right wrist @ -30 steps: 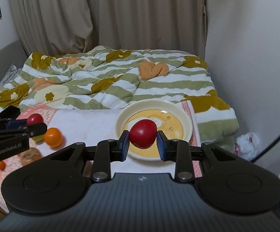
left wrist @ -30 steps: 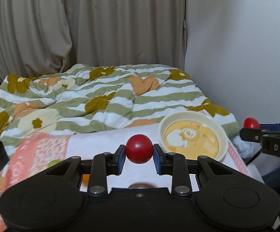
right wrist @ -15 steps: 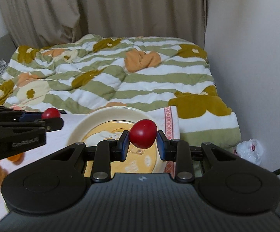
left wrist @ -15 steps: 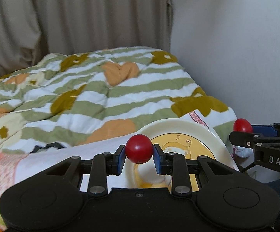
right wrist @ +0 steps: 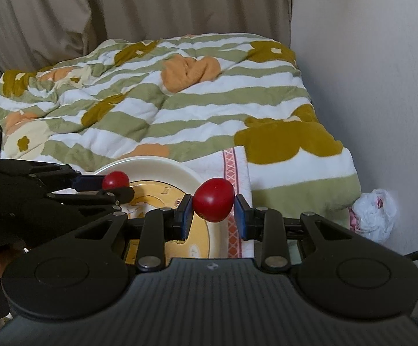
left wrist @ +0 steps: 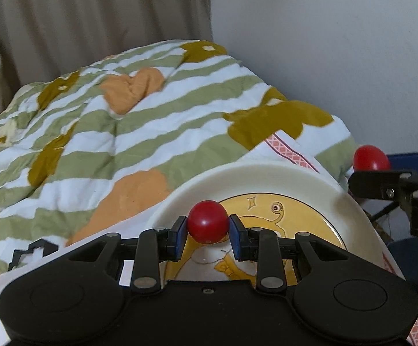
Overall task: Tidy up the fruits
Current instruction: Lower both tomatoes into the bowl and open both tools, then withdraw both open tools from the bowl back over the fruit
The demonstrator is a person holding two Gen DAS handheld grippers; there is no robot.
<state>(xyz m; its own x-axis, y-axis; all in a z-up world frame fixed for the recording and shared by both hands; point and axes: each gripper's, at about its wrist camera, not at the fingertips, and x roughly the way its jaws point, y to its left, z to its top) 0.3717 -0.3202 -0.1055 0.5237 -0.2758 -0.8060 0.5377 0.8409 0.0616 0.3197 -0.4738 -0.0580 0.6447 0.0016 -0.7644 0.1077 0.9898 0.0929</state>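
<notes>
A small round red fruit (left wrist: pixel 207 221) sits between the blue pads of my left gripper (left wrist: pixel 208 230), just above the cream plate (left wrist: pixel 266 173) with the yellow cartoon centre. The left jaws are opening, and the pads still touch the fruit. My right gripper (right wrist: pixel 213 216) is shut on a larger red tomato (right wrist: pixel 213 199) over the plate's right rim (right wrist: pixel 151 163). Each gripper appears in the other's view: the left gripper (right wrist: pixel 116 187) at the left, the right gripper (left wrist: pixel 373 170) at the right edge with its tomato (left wrist: pixel 370 158).
The plate rests on a white cloth with a pink patterned border (right wrist: pixel 232 167), spread over a green-striped quilt (right wrist: pixel 180 109) on a bed. A wall (right wrist: pixel 367 72) runs close along the right. A white plastic bag (right wrist: pixel 373 216) lies on the floor. Curtains hang behind.
Both grippers moved right and down toward the plate, each carrying its red fruit. The plate now fills the space under the left gripper; the loose fruits at the left have left view.
</notes>
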